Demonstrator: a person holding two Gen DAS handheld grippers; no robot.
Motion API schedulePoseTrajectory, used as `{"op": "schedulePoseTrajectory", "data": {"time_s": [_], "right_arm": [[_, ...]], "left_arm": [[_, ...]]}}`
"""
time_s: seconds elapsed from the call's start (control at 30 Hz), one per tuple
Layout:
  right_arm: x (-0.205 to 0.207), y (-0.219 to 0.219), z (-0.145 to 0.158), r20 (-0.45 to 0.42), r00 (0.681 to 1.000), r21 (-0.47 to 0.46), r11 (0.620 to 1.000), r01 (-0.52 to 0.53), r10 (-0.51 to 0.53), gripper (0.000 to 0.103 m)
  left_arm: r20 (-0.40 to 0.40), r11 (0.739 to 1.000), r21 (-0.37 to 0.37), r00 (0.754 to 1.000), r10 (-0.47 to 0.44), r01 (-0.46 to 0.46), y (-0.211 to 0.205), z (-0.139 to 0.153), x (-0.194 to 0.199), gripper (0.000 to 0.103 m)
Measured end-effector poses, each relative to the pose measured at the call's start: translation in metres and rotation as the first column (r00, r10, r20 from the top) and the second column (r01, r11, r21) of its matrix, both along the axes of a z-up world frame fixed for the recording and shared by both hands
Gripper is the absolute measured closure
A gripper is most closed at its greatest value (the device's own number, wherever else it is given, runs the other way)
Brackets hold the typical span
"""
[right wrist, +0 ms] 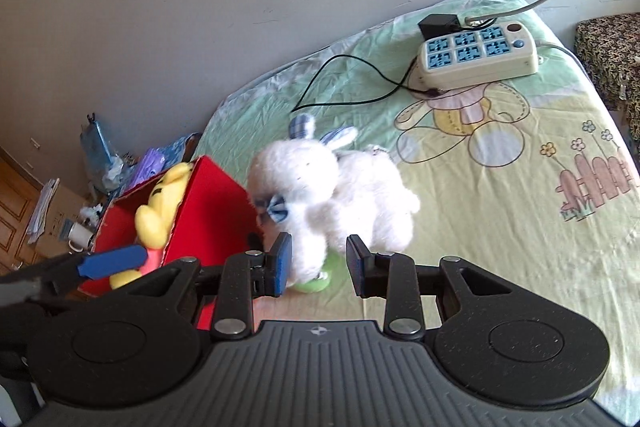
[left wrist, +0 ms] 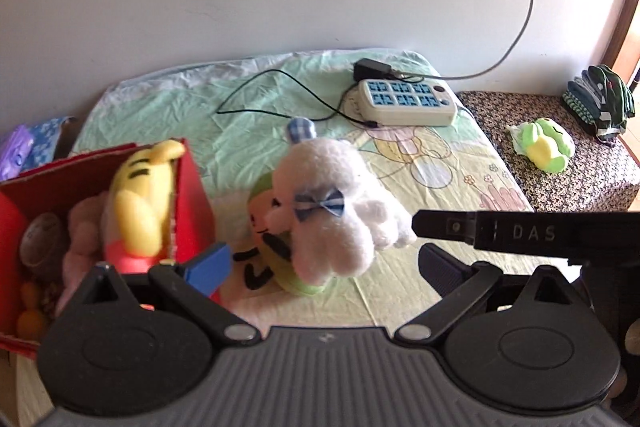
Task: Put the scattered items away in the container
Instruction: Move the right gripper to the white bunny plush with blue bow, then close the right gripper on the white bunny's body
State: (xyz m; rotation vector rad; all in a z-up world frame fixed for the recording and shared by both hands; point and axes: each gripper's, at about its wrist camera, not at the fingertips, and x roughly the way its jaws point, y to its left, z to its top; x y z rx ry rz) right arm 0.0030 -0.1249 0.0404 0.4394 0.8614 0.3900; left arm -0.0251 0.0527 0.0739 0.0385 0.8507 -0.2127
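A fluffy white plush rabbit (right wrist: 332,195) hides most of a green plush (right wrist: 316,281) beside the red cardboard box (right wrist: 212,207) on the bed (right wrist: 520,155), near its left edge, with both the left claw (left wrist: 324,263) and the right claw (right wrist: 318,263) spread and holding nothing.

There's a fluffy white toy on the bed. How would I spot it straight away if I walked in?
Start at the bed with the cartoon-bear sheet, then find the red box of toys near its edge. The white plush rabbit sits right beside that box, partly over a green and yellow toy. Only it is fluffy white, with blue checked ears and a blue bow.
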Motion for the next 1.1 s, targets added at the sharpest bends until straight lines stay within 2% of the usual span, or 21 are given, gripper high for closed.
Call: {"op": "schedulePoseTrajectory", "data": {"time_s": [0.17, 0.43, 0.57, 0.67, 0.7, 0.73, 0.77, 0.8, 0.83, 0.93, 1.03, 1.1], "right_arm": [[0.016, -0.001, 0.000, -0.003, 1.000, 0.021, 0.999, -0.024, 0.024, 0.065], [0.047, 0.017, 0.000, -0.004, 0.989, -0.001, 0.989, -0.146, 0.146, 0.064], [0.062, 0.023, -0.008, -0.024, 0.986, 0.005, 0.987, -0.163, 0.164, 0.050], [0.070, 0.026, -0.013, -0.044, 0.983, 0.029, 0.984, -0.178, 0.179, 0.050], [0.073, 0.028, -0.015, -0.048, 0.981, 0.034, 0.982, -0.184, 0.185, 0.050], [0.076, 0.030, -0.016, -0.053, 0.980, 0.035, 0.982, -0.188, 0.189, 0.050], [0.078, 0.031, -0.018, -0.059, 0.980, 0.032, 0.981, -0.190, 0.191, 0.050], [0.080, 0.032, -0.020, -0.064, 0.979, 0.028, 0.981, -0.191, 0.192, 0.050], [0.083, 0.033, -0.021, -0.069, 0.979, 0.029, 0.981, -0.192, 0.193, 0.050], [0.087, 0.036, -0.025, -0.076, 0.976, 0.044, 0.979, -0.200, 0.203, 0.048], [0.089, 0.040, -0.028, -0.076, 0.973, 0.051, 0.976, -0.214, 0.217, 0.048], [0.088, 0.041, -0.030, -0.069, 0.973, 0.052, 0.975, -0.216, 0.219, 0.053]], "left_arm": [[-0.011, 1.000, -0.013, 1.000, -0.019, 0.019, -0.004, -0.019, 0.013, 0.004], [-0.053, 0.999, -0.050, 0.999, -0.001, -0.001, 0.001, -0.039, 0.042, 0.004], [-0.082, 0.996, -0.081, 0.996, 0.024, -0.030, 0.011, -0.044, 0.050, 0.004], [-0.074, 0.996, -0.081, 0.997, 0.032, -0.038, 0.014, -0.042, 0.057, 0.006], [-0.071, 0.996, -0.077, 0.997, 0.030, -0.036, 0.014, -0.042, 0.058, 0.007], [-0.072, 0.997, -0.067, 0.997, 0.026, -0.031, 0.013, -0.042, 0.060, 0.013], [-0.081, 0.998, -0.055, 0.997, 0.020, -0.024, 0.011, -0.044, 0.063, 0.029], [-0.095, 0.999, -0.050, 0.995, 0.014, -0.018, 0.011, -0.047, 0.066, 0.034], [-0.111, 0.998, -0.058, 0.994, 0.009, -0.016, 0.011, -0.050, 0.070, 0.032], [-0.146, 0.996, -0.090, 0.989, 0.010, -0.023, 0.013, -0.057, 0.076, 0.033], [-0.153, 0.996, -0.086, 0.988, -0.002, -0.012, 0.009, -0.059, 0.080, 0.042], [-0.147, 0.997, -0.076, 0.989, -0.004, -0.007, 0.006, -0.058, 0.080, 0.043]]}}
